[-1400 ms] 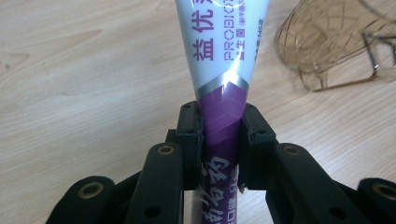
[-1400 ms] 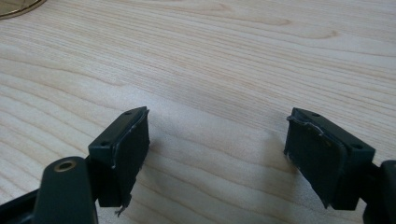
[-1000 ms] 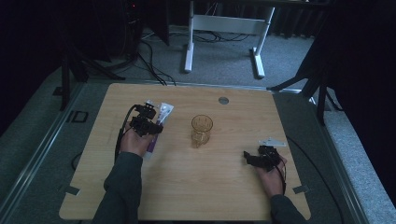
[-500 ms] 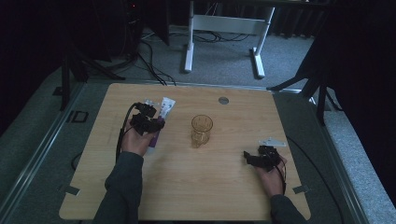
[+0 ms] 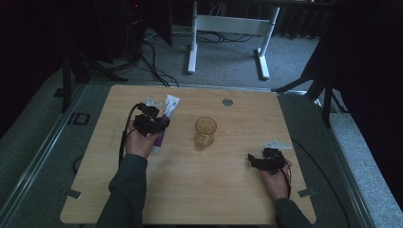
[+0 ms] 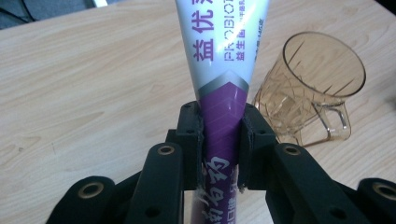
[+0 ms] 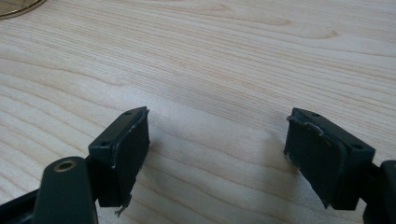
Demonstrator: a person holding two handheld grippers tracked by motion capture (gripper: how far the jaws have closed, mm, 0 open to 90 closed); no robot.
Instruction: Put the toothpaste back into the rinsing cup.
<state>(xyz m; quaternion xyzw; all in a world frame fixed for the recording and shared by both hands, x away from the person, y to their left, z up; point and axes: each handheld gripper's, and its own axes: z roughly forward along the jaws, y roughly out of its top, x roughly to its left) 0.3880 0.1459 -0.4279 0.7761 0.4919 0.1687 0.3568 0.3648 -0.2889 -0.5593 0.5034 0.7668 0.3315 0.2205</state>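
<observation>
A white and purple toothpaste tube (image 5: 169,108) is pinched at its purple middle by my left gripper (image 5: 159,126), which is shut on it at the table's left. In the left gripper view the tube (image 6: 224,70) runs up between the two black pads, white end away from me. An amber glass mug (image 5: 205,133) stands upright at the table's middle, to the right of the tube, its handle (image 6: 337,122) facing the near side. My right gripper (image 5: 254,160) rests low at the near right, open, with bare wood between its pads (image 7: 126,144).
The wooden table (image 5: 199,190) has a round grey grommet (image 5: 227,101) near its far edge. A white desk frame (image 5: 228,28) and cables lie on the floor beyond. The mug's base (image 7: 14,7) shows at the top left of the right gripper view.
The tube's white end has tipped slightly toward the far side in the left gripper. Both hands stay where they were.
</observation>
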